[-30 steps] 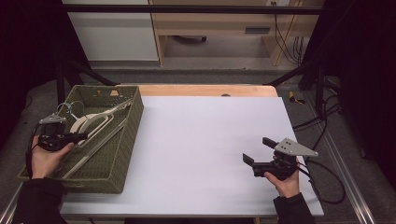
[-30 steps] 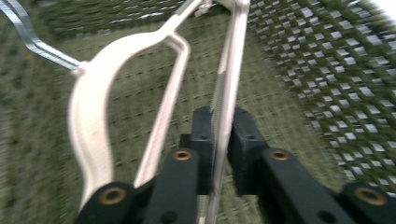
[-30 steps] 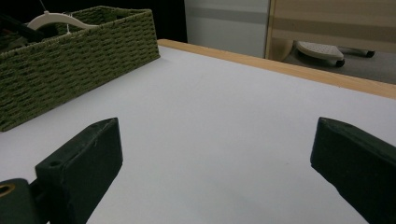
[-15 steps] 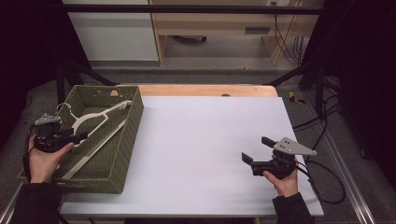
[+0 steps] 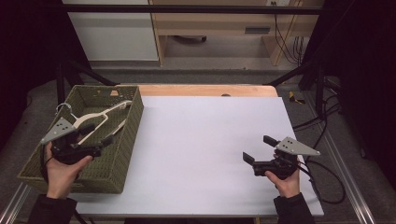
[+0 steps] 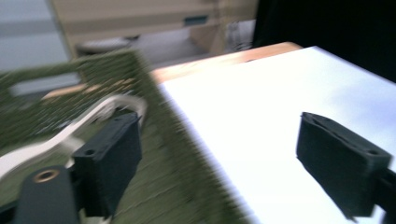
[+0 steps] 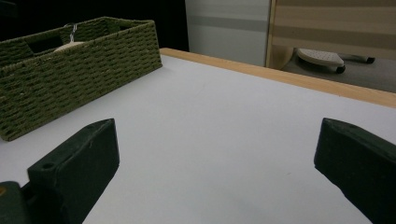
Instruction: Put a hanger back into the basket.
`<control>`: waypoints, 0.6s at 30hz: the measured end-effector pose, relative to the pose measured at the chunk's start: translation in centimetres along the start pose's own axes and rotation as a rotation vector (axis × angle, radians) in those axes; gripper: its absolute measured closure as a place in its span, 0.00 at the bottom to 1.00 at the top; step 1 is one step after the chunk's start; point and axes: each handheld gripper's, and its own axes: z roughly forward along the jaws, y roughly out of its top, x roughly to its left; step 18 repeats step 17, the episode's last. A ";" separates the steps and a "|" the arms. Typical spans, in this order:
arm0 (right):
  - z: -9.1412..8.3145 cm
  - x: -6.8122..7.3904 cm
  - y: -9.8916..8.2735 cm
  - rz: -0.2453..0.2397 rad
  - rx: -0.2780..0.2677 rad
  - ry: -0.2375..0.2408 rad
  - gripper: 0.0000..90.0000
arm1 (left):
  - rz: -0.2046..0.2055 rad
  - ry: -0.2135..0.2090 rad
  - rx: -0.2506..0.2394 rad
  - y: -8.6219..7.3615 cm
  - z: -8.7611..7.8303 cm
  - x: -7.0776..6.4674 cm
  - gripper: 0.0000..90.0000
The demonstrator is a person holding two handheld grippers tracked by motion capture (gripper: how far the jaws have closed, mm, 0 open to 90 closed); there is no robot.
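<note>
Now the hanger (image 5: pixel 100 116) lies released in the basket (image 5: pixel 122 154), lower left; the left tongs (image 5: pixel 98 142), just opened and empty, should be lifted clear; the right tongs (image 5: pixel 259 149) are spread wide.

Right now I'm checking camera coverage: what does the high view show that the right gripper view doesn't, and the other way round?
The high view alone takes in both hands, the left gripper with open jaws over the basket, the wooden hanger laid out in full inside it, and the trailing cables. The right gripper view alone gives a close look along the right gripper, its jaws wide apart with nothing between them, and a white wheeled base on the floor beyond. Both share the green woven basket, the white table and its wooden far edge.
</note>
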 end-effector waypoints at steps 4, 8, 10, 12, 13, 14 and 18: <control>-0.2 0.0 0.0 -0.004 0.002 0.010 0.01 | 0.039 -0.062 -0.034 0.2 0.6 -2.7 0.11; -0.3 0.0 0.0 -0.003 -0.003 0.013 0.01 | 0.054 -0.102 -0.031 0.1 1.6 -4.5 0.08; -0.4 0.0 0.1 -0.003 -0.007 0.013 0.01 | 0.057 -0.130 -0.030 -0.2 2.2 -5.2 0.08; -0.5 0.0 0.1 -0.010 -0.008 0.019 0.01 | 0.049 -0.162 -0.033 -0.7 2.8 -5.6 0.08; -0.5 0.0 0.0 -0.010 -0.007 0.020 0.01 | 0.043 -0.179 -0.032 -1.1 3.1 -5.8 0.08; -0.5 0.1 0.0 -0.007 -0.006 0.016 0.01 | 0.039 -0.186 -0.017 -1.5 3.5 -5.9 0.08; -0.7 0.0 0.0 -0.011 -0.002 0.020 0.00 | 0.028 -0.197 0.003 -2.1 3.9 -6.1 0.09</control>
